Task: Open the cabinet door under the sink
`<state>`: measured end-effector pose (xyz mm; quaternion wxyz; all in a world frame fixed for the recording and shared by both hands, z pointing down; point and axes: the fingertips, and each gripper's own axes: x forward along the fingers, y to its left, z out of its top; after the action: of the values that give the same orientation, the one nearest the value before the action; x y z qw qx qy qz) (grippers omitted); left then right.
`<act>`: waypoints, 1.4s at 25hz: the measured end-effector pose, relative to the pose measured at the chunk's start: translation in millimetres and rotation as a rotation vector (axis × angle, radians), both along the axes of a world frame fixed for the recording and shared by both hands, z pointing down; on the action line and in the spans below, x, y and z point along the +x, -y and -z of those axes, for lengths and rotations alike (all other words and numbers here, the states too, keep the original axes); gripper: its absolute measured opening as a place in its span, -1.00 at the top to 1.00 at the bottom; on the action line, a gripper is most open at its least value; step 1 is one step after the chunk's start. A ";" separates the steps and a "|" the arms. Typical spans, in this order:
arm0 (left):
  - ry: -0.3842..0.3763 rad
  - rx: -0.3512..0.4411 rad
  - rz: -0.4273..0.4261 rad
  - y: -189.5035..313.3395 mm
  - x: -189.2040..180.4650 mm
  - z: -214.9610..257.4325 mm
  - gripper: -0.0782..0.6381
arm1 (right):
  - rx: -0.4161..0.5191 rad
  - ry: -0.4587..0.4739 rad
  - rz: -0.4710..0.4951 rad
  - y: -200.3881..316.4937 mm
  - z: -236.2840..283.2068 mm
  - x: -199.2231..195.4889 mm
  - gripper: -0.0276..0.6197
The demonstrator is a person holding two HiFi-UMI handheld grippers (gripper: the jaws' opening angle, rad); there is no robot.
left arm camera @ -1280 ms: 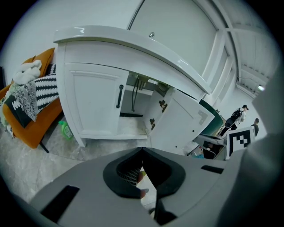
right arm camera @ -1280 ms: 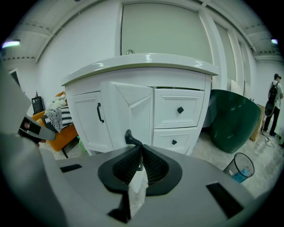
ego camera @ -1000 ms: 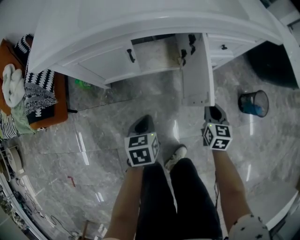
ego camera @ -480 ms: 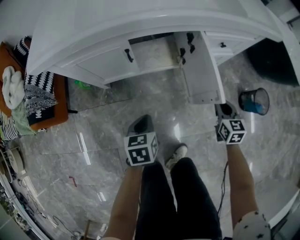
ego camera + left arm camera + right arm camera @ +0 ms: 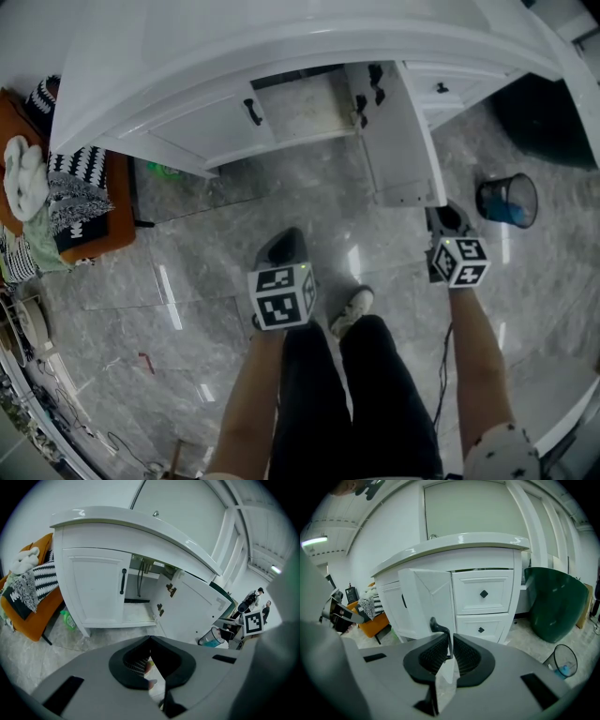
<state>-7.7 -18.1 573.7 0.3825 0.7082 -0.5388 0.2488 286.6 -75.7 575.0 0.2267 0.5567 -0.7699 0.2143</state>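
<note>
- The closed door (image 5: 211,122) covers the left half of the cabinet (image 5: 150,84) and plays no part in the move.
- The left gripper (image 5: 287,239) hangs over the floor (image 5: 234,216) in front of the cabinet. Its jaws are pressed together on nothing, and it is well apart from both doors.
- The open door (image 5: 398,131) stands swung out toward the person, roughly square to the cabinet front. Its hinges (image 5: 362,105) are at the far end and its free edge at the near end.
- The right gripper (image 5: 448,217) sits just beside that free edge, on the door's outer, right-hand face, with its jaws clenched on the upright black handle (image 5: 437,626).
- Judging by this, only the right hand is placed to act. Opening the door further would mean swinging the free edge rightward in an arc about the hinges, toward the drawers (image 5: 441,89).
</note>
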 end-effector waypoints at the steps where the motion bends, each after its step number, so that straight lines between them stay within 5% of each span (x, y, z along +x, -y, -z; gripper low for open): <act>1: 0.001 -0.001 -0.001 0.0 0.3 -0.3 0.77 | -0.007 0.002 -0.004 -0.3 -0.1 0.3 0.82; 8: 0.000 0.001 -0.013 4.2 5.3 2.0 0.77 | -0.030 0.001 -0.021 -7.9 4.7 9.1 0.58; 20: 0.012 0.011 -0.027 22.2 3.6 4.2 0.77 | -0.057 0.028 -0.069 -39.6 9.1 -5.8 0.57; 35: 0.068 0.052 -0.039 58.0 -14.4 6.7 0.77 | -0.085 0.066 0.007 -55.2 9.0 -83.9 0.58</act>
<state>-22.2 -76.1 567.0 0.3405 0.7195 -0.5437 0.2661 202.7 -20.5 566.1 0.2252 0.5366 -0.7690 0.2645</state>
